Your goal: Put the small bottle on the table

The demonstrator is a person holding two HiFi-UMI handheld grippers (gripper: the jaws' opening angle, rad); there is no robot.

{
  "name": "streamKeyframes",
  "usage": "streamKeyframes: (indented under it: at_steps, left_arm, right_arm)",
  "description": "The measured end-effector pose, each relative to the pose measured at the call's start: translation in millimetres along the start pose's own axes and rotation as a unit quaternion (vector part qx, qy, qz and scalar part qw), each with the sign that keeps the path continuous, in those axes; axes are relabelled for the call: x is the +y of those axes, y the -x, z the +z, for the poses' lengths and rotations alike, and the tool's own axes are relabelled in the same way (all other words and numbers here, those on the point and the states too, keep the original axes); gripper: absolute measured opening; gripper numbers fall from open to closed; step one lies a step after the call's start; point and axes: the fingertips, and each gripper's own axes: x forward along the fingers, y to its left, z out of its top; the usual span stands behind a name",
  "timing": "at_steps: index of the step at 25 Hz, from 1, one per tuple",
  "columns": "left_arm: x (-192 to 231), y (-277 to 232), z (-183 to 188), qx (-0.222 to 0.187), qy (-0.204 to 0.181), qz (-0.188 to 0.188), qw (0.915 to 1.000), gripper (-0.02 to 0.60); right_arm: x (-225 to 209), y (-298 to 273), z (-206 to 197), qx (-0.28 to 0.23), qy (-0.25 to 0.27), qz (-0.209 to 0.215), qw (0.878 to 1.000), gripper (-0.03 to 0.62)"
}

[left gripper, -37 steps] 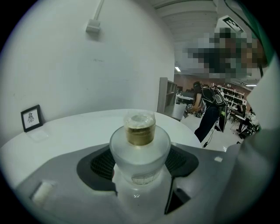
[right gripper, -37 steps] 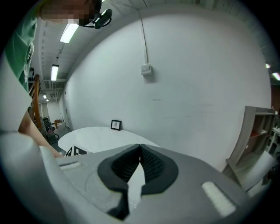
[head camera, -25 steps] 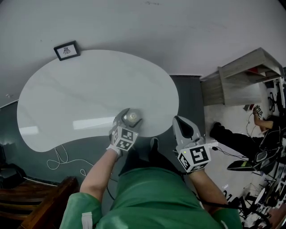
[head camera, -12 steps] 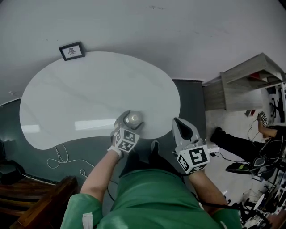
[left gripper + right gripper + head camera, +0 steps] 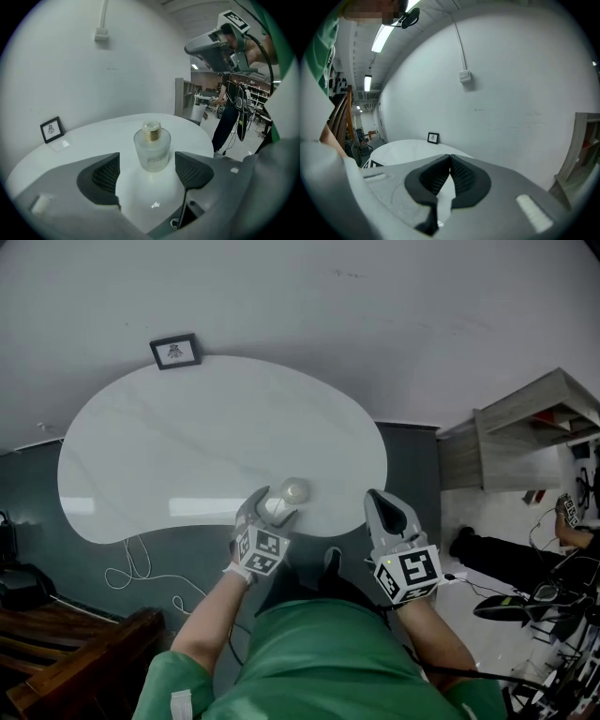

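Bottle (image 5: 152, 145): upright on the table (image 5: 93, 136), just ahead of the left gripper (image 5: 147, 171), level with its jaw tips. Left gripper: jaws spread wide, holding nothing; both pads seem clear of the glass, though the wide-angle view leaves this unsure. Right gripper (image 5: 450, 176): jaws closed together, empty, well to the right of the left one and past the table edge. Status: placement judged done; only drawing back remains. Clearance: table edge lies close behind the jaws; bare tabletop ahead; frame (image 5: 175, 352) far beyond.
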Motion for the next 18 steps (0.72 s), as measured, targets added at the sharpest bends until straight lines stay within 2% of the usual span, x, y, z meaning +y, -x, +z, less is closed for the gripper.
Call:
streamKeyframes:
  at_steps: [5,8,11,14,18]
  left_arm:
    - [19.8,37.6,5.5,-0.008,0.015,0.047,0.9987,0.355]
    - [31.3,61.0,27.3,-0.032,0.028,0.073,0.9964,0.207]
    - [43.0,83.9,54.6,-0.055,0.045,0.105,0.9920,0.139]
    - [52.6,104.6,82.7,-0.074,0.058,0.132,0.9867,0.035]
    - [53.6,133.5,133.7,-0.130,0.065,0.135,0.9801,0.011]
  right_arm:
    - [2.4,-3.3,14.7,-0.021,0.003,0.012,1.000,0.003]
    - [0.4,-3.8,29.1,-0.038,0.007,0.016,0.999,0.003]
    - [0.5,-2.5,45.4,-0.057,0.016,0.019,0.998,0.003]
    - [0.6,-1.8,61.1,-0.076,0.023,0.023,0.997,0.003]
    - [-0.6,2.8,85.6,-0.104,0.022,0.027,0.994,0.003]
